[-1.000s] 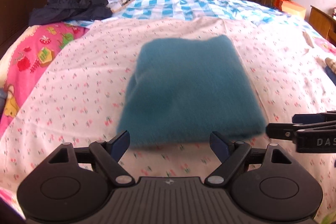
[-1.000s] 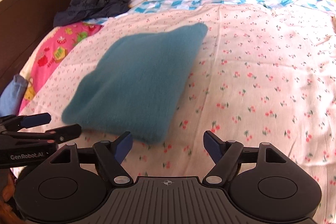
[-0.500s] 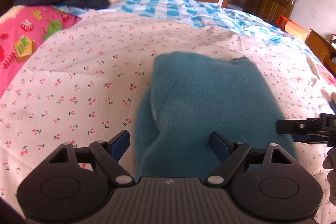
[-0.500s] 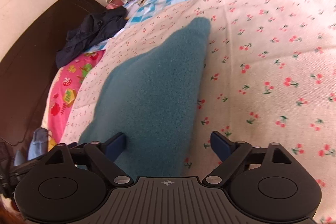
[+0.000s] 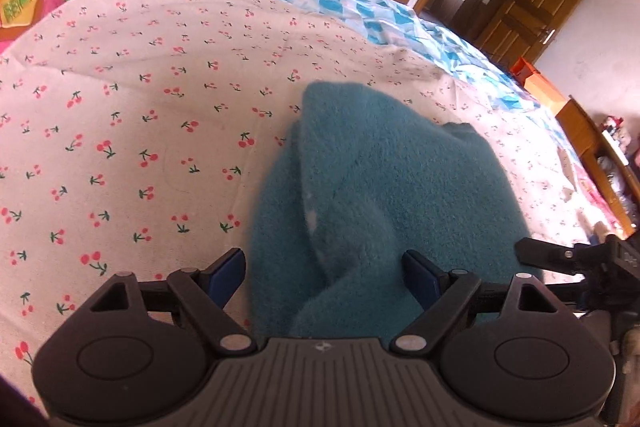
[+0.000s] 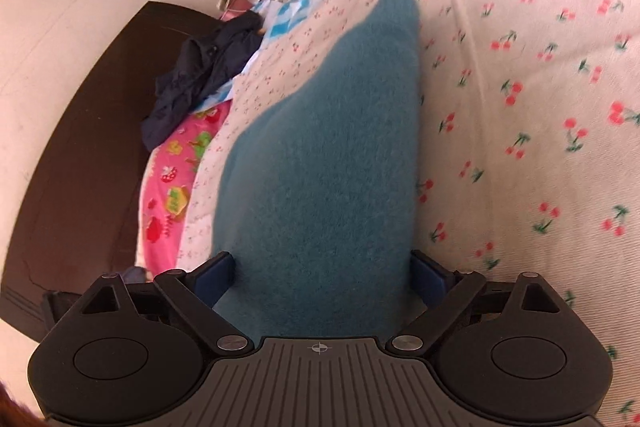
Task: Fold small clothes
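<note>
Between your left gripper (image 5: 324,277) fingers, spread wide, sits the near edge of the teal fleece garment (image 5: 384,187); your right gripper (image 6: 322,277), equally spread, straddles the same edge further along. Neither pinches cloth yet. Judgement: close both on the full thickness of the edge, at matched height, so the layers lift together. Ahead of both grippers the garment runs away across the cherry-print sheet (image 5: 140,115), its left side rumpled.
</note>
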`<act>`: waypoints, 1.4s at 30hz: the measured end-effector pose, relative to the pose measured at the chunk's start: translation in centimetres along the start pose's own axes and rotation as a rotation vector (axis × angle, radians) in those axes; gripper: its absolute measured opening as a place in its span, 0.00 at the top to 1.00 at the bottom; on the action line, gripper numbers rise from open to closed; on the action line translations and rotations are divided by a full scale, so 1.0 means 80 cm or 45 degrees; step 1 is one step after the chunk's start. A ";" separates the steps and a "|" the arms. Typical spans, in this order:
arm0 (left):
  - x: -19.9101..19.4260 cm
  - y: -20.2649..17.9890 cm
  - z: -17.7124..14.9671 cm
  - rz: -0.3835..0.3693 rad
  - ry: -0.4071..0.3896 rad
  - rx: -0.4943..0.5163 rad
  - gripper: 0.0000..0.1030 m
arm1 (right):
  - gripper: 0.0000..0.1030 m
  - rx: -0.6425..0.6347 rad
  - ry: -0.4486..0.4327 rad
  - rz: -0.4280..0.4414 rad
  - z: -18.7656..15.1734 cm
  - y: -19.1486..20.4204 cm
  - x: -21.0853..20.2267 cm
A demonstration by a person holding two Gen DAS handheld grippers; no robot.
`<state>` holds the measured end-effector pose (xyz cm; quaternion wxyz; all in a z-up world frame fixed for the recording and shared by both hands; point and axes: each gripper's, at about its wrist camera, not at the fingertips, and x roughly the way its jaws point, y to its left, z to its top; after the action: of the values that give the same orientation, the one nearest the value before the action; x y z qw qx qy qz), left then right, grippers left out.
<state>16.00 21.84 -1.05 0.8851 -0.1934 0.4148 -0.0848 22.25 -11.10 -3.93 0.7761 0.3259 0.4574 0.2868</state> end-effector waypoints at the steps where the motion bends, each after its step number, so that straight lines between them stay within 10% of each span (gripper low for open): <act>1: 0.000 0.002 0.002 -0.018 0.008 0.002 0.13 | 0.07 -0.017 -0.005 0.006 -0.001 0.001 0.000; 13: 0.037 0.014 0.016 -0.089 0.100 -0.004 0.00 | 0.05 -0.067 0.035 -0.101 0.004 0.026 0.043; 18: 0.025 -0.002 0.011 -0.128 0.085 0.031 0.22 | 0.23 -0.055 0.041 -0.106 0.003 0.027 0.026; 29: -0.012 -0.078 -0.014 -0.389 0.047 0.045 0.28 | 0.33 -0.087 0.006 -0.075 0.006 0.043 -0.077; 34: 0.029 -0.106 -0.049 -0.188 0.114 0.135 0.21 | 0.23 -0.066 0.066 -0.346 -0.002 0.004 -0.086; 42: -0.028 -0.114 -0.063 0.016 -0.061 0.217 0.20 | 0.21 -0.249 -0.078 -0.412 -0.030 0.034 -0.123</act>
<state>10.82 12.84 1.34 0.9086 -0.1167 0.3858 -0.1097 15.58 -16.11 2.40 0.8536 0.1795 0.4501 0.1914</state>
